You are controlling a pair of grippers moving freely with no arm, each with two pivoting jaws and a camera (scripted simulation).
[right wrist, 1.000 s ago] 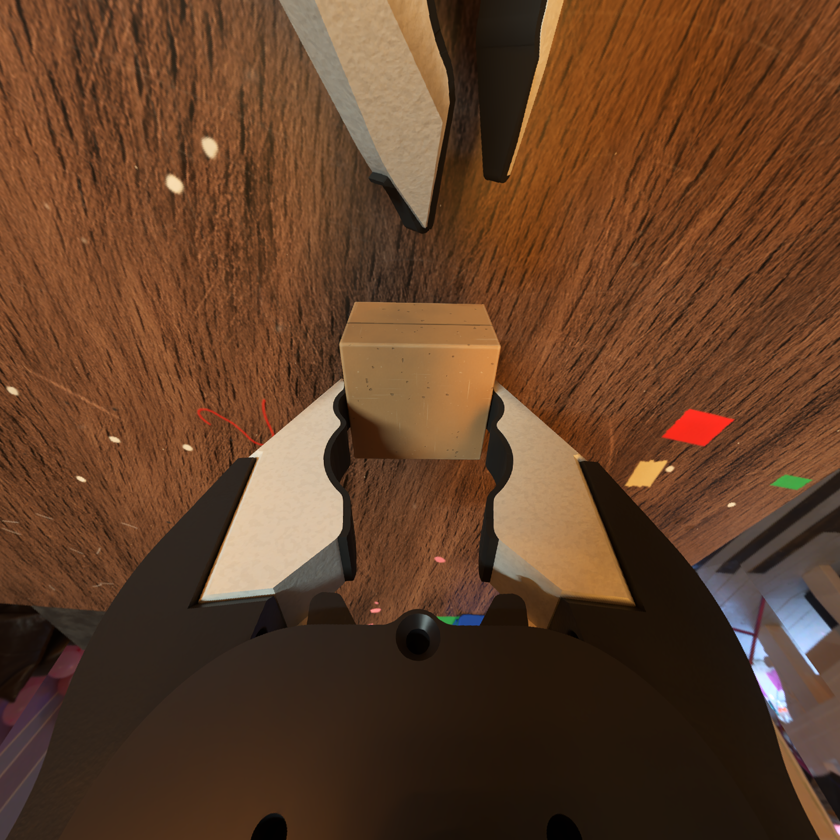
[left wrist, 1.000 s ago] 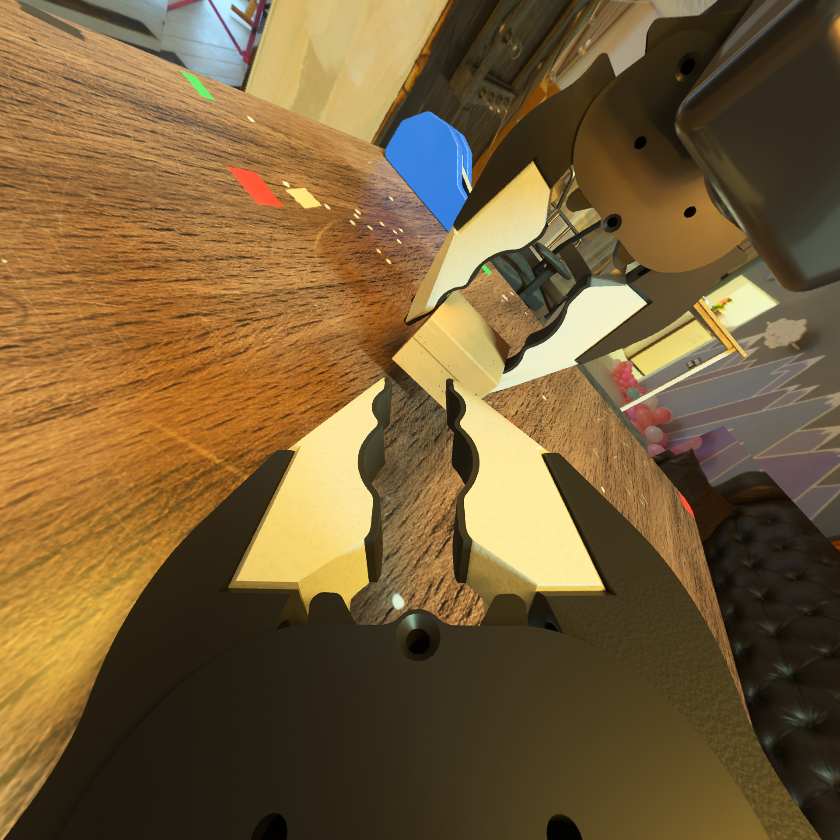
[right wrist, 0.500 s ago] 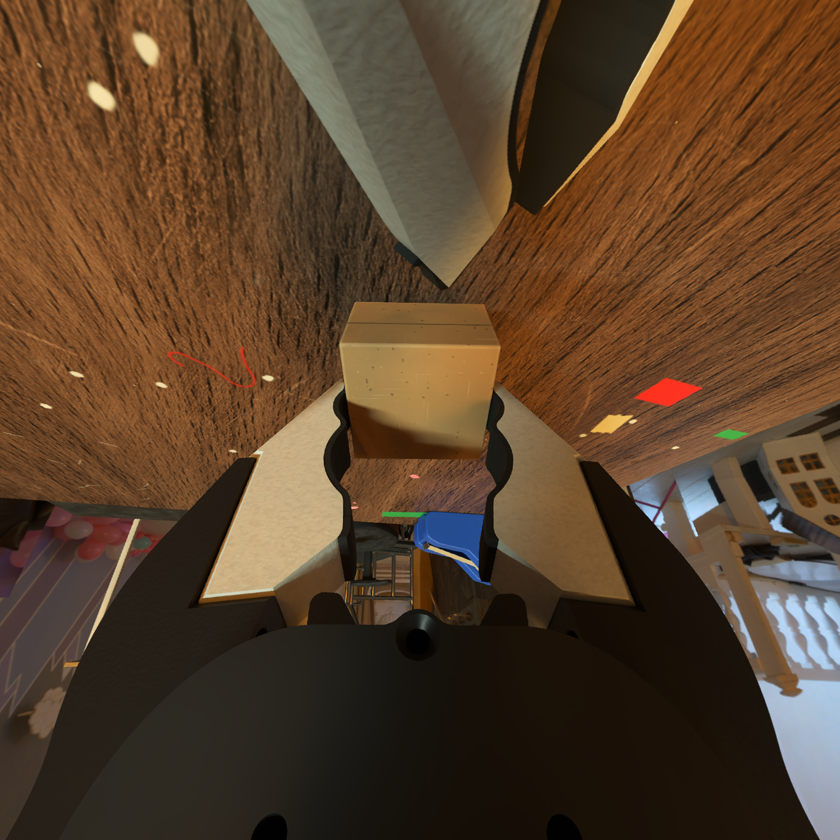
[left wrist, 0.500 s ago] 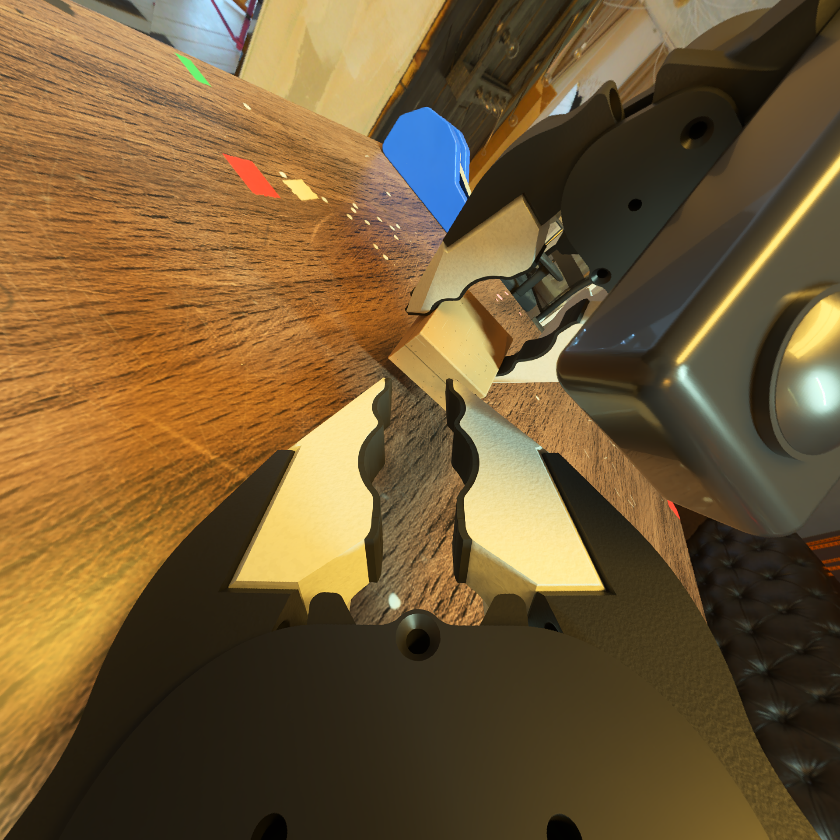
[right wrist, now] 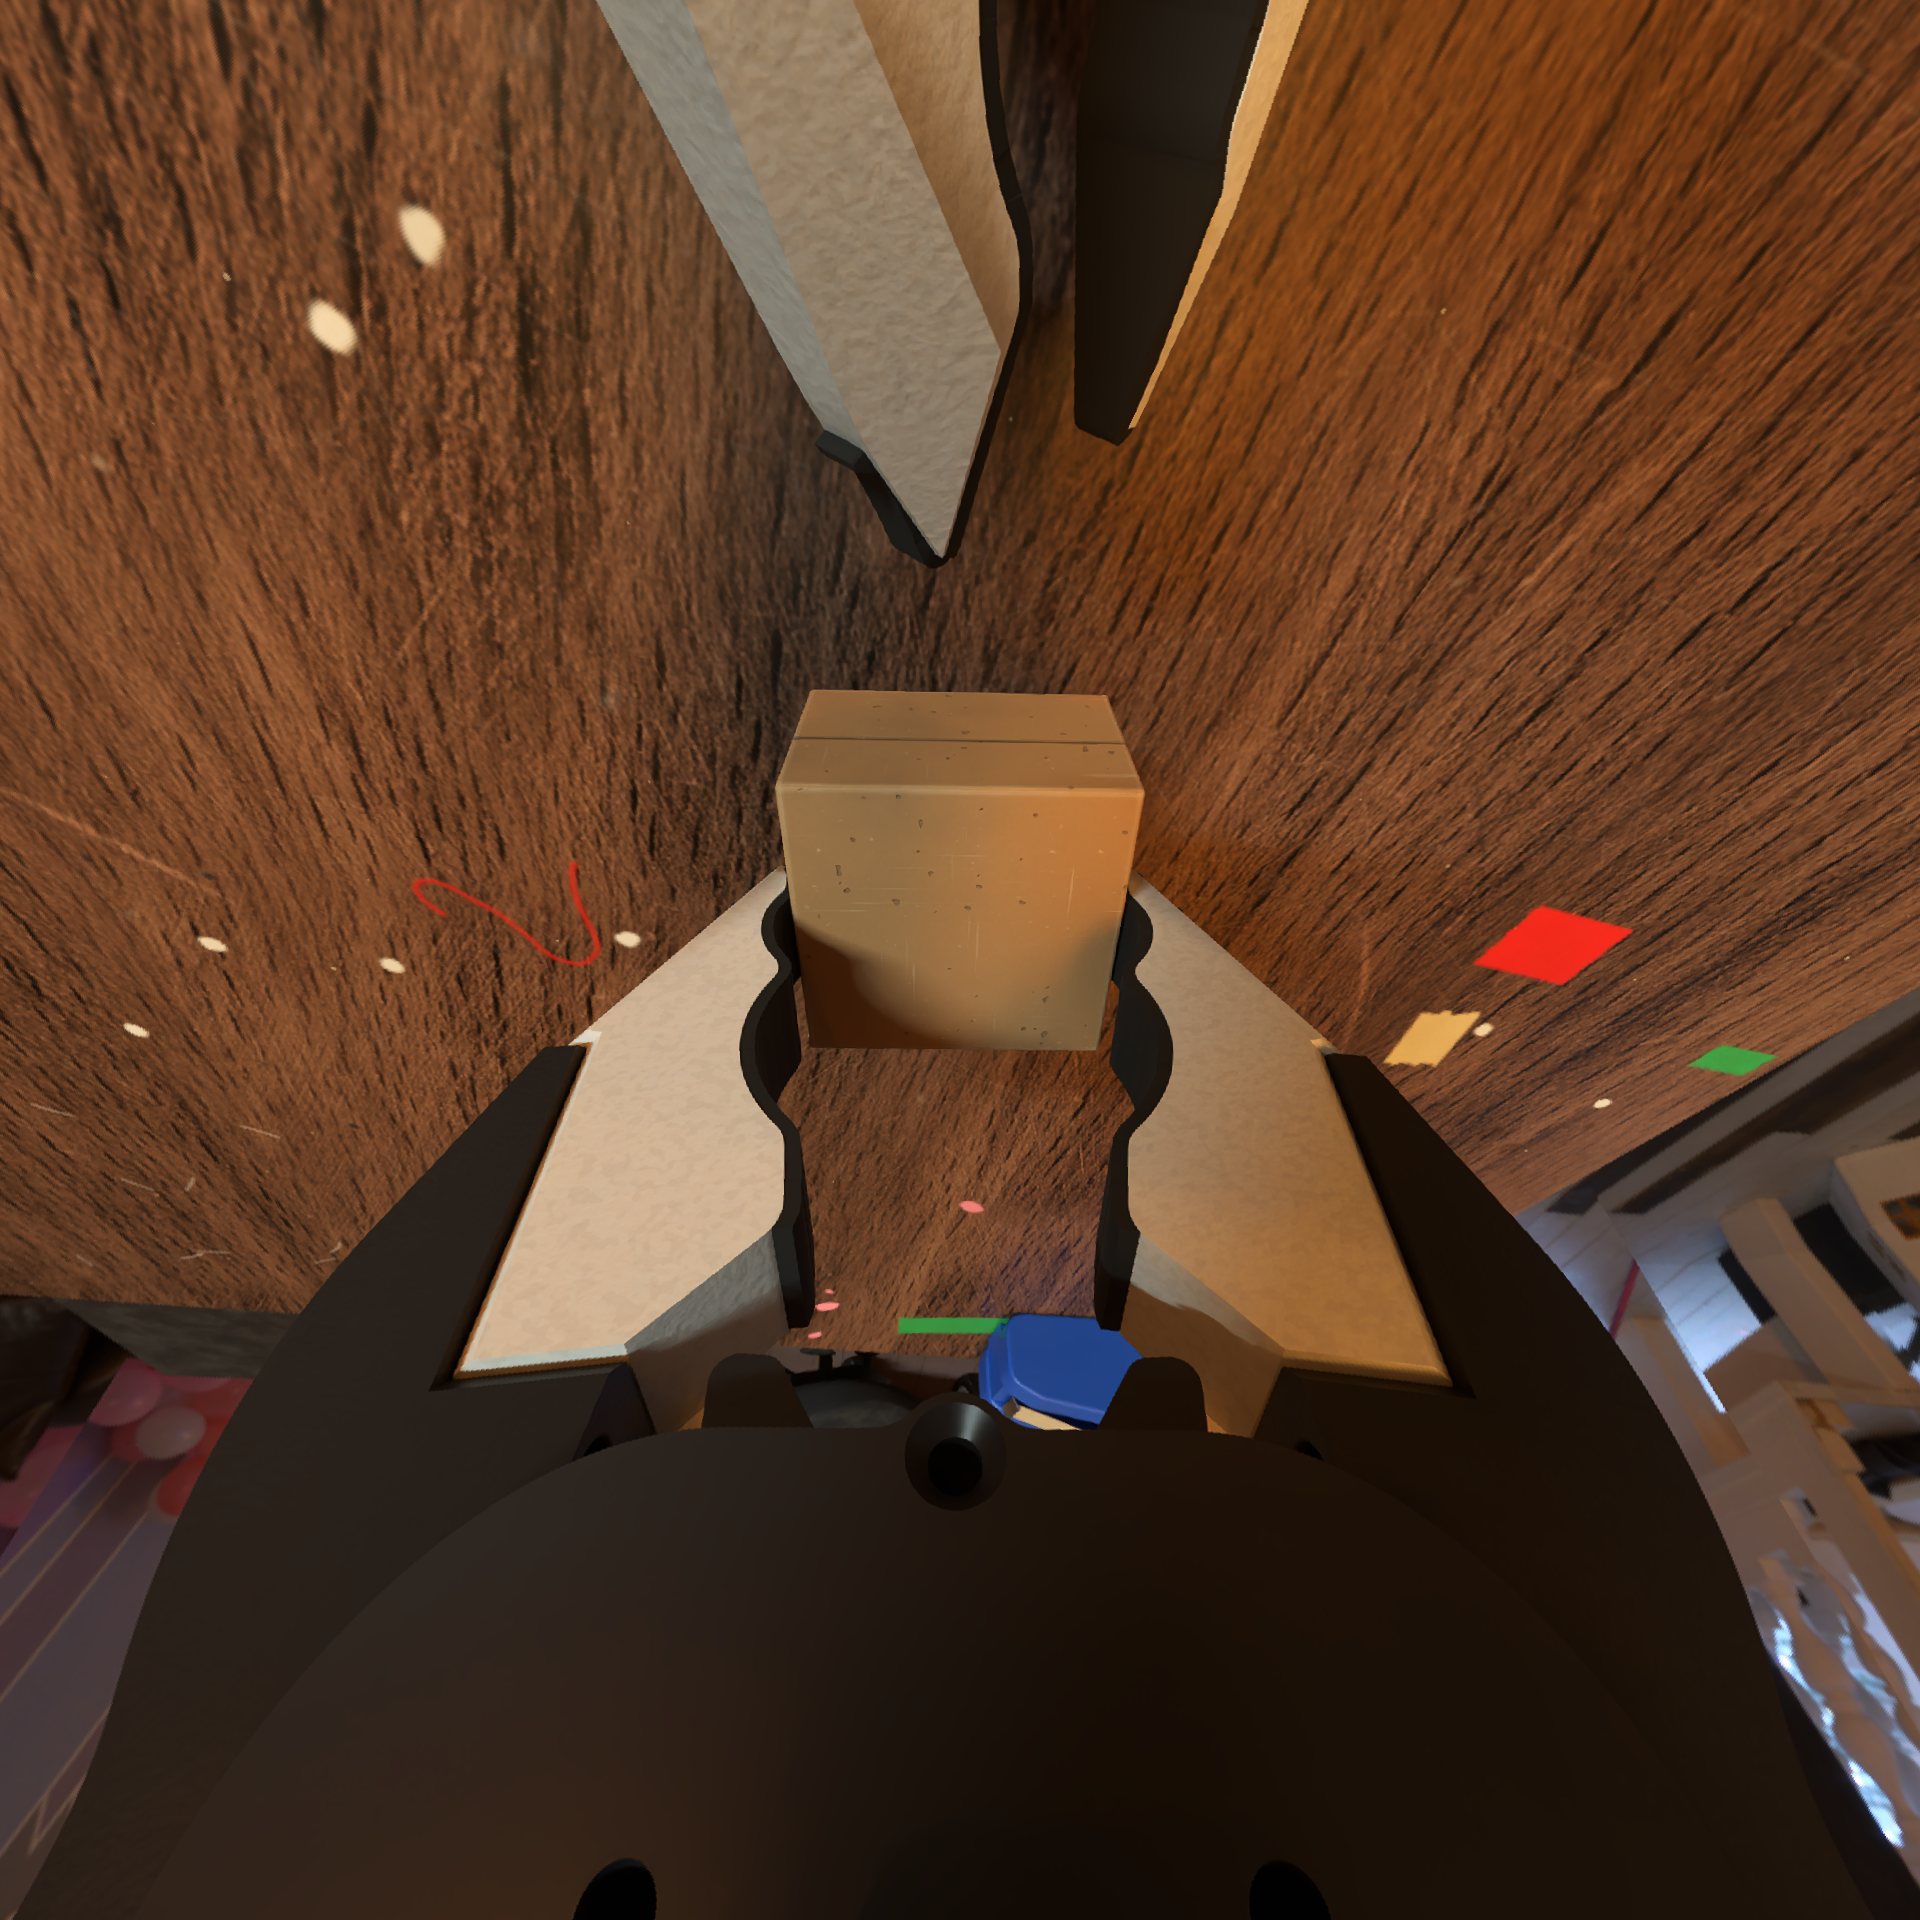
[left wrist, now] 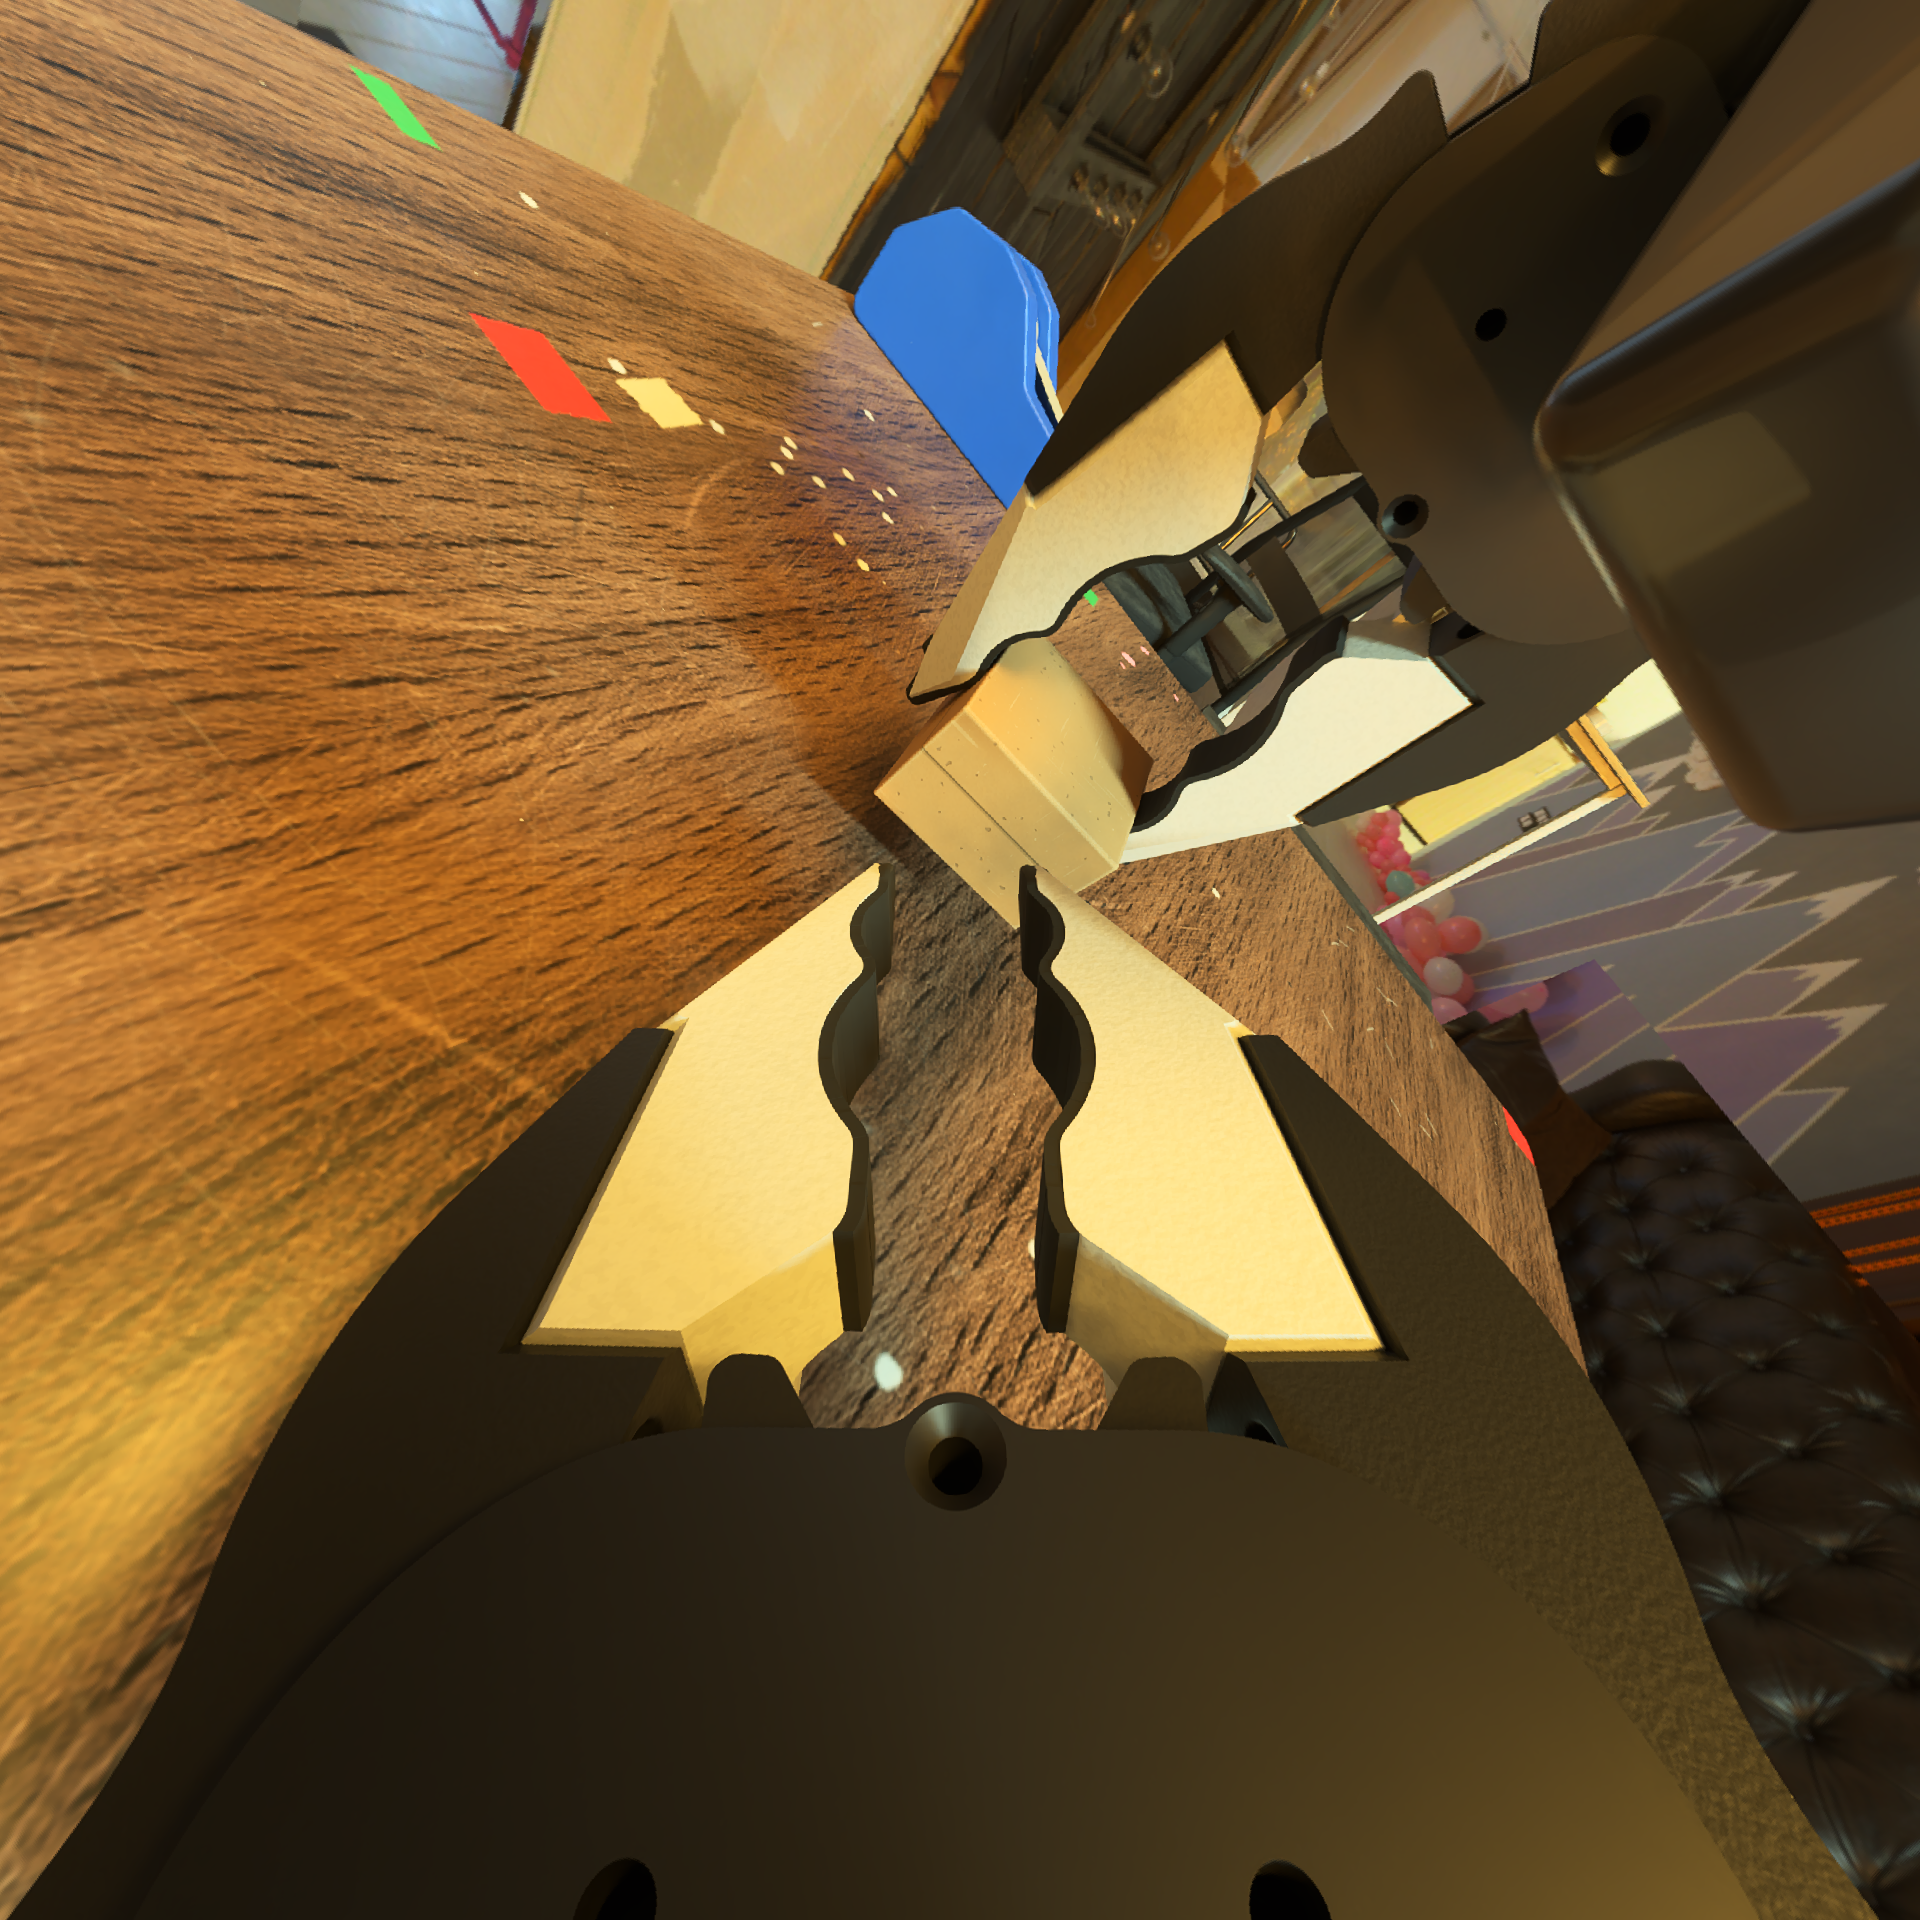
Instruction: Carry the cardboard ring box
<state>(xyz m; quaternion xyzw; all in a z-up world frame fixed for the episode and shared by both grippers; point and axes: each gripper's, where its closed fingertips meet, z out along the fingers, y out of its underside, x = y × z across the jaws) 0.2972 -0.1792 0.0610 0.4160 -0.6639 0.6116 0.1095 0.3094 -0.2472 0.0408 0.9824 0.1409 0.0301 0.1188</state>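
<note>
The cardboard ring box (right wrist: 956,883) is a small tan cube with a lid seam. My right gripper (right wrist: 956,914) is shut on it, one fingertip on each side. In the left wrist view the box (left wrist: 1023,769) shows in the right gripper (left wrist: 1039,748), low over the wooden table (left wrist: 416,675); whether it touches the table I cannot tell. My left gripper (left wrist: 956,883) is empty, its jaws a narrow gap apart, tips just short of the box. It points at the box from the far side in the right wrist view (right wrist: 1023,488).
A blue object (left wrist: 956,332) stands at the table's far edge and also shows in the right wrist view (right wrist: 1060,1361). Red confetti (left wrist: 540,364) and other small bits lie flat on the wood. A black tufted sofa (left wrist: 1714,1403) lies beyond the table's right edge.
The right gripper tilted with the box held in it, then swung partly back; the table edge and blue object came into its view. The left gripper has hardly moved.
</note>
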